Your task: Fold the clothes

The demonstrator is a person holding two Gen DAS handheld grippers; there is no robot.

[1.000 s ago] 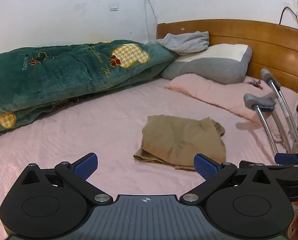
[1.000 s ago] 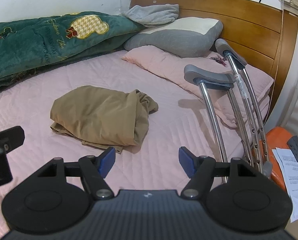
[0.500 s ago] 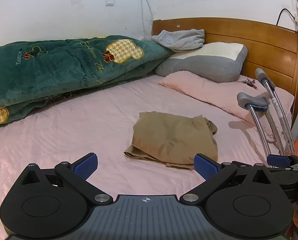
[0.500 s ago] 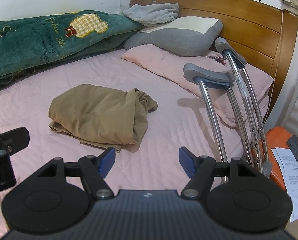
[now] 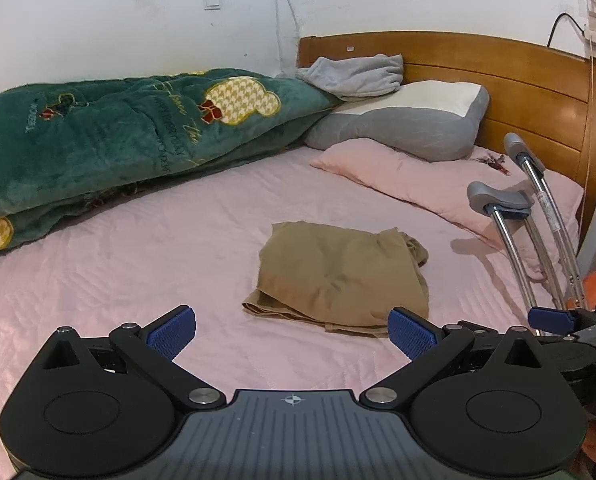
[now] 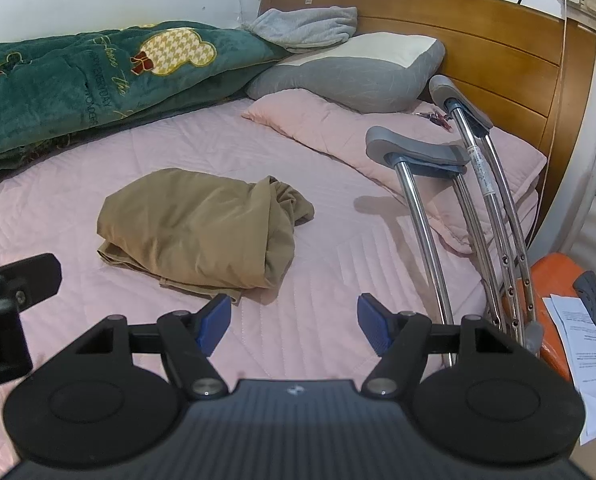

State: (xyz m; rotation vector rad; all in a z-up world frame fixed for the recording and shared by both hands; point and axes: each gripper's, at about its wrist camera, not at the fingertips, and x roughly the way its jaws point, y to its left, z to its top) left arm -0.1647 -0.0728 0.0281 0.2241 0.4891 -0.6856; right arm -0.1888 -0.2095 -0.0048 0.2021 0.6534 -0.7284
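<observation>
While both tools hang above the pink bedsheet (image 5: 137, 248), left gripper (image 5: 291, 330) and right gripper (image 6: 293, 320) have jaws spread wide, gripping nothing. Tan folded garment (image 6: 201, 228) lies mid-bed, just ahead of both, untouched. Crutches (image 6: 474, 208) lean at bed's right edge.

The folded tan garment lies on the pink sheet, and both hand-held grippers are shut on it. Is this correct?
Not quite. The tan garment lies on the pink sheet, but both views show the left hand-held gripper and right hand-held gripper open, holding nothing.
</observation>
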